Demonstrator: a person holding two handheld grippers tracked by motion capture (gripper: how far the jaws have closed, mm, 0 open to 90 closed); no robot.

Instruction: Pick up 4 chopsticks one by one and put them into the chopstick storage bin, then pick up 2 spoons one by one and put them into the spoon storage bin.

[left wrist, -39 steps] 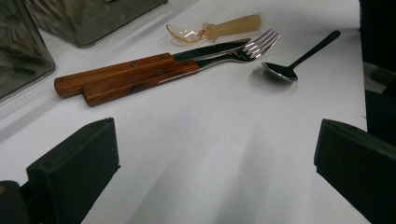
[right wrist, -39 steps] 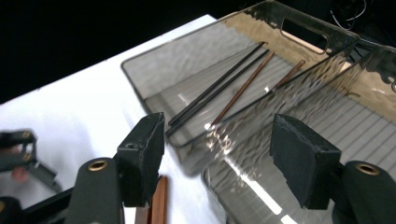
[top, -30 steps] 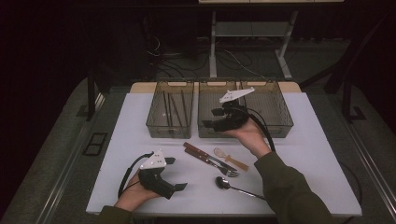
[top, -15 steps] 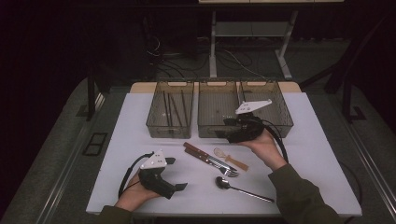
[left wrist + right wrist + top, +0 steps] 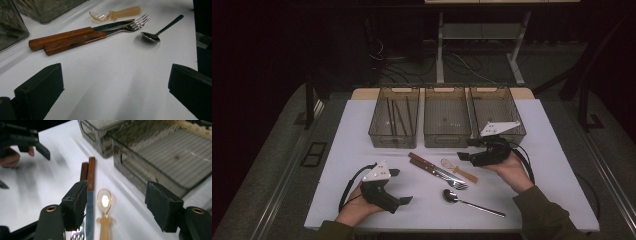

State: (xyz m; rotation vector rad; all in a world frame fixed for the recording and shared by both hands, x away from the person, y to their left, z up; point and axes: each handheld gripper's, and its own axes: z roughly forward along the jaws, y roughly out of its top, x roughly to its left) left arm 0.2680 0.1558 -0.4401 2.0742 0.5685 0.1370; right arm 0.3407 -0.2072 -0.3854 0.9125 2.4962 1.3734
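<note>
Cutlery lies in the middle of the white table (image 5: 552, 165): a wooden-handled knife (image 5: 424, 165) and fork (image 5: 451, 180) side by side, a clear plastic spoon (image 5: 456, 170) with a tan handle, and a metal spoon (image 5: 469, 201) nearer me. My right gripper (image 5: 468, 150) hangs open just right of the plastic spoon, pointing left. In the right gripper view (image 5: 118, 205) the plastic spoon's bowl (image 5: 105, 201) shows between the jaws, untouched, and the knife (image 5: 90, 192) runs along the left jaw. My left gripper (image 5: 401, 186) rests open at the front left, with nothing between its jaws (image 5: 113, 87).
Three clear plastic bins stand in a row at the back. The left bin (image 5: 394, 135) holds a few dark sticks; the middle bin (image 5: 447, 137) and the right bin (image 5: 512, 117) look nearly bare. The table's front edge lies close under both hands.
My right gripper has come from above the bins toward me and down, and now hangs by the plastic spoon. The left gripper has not moved.
</note>
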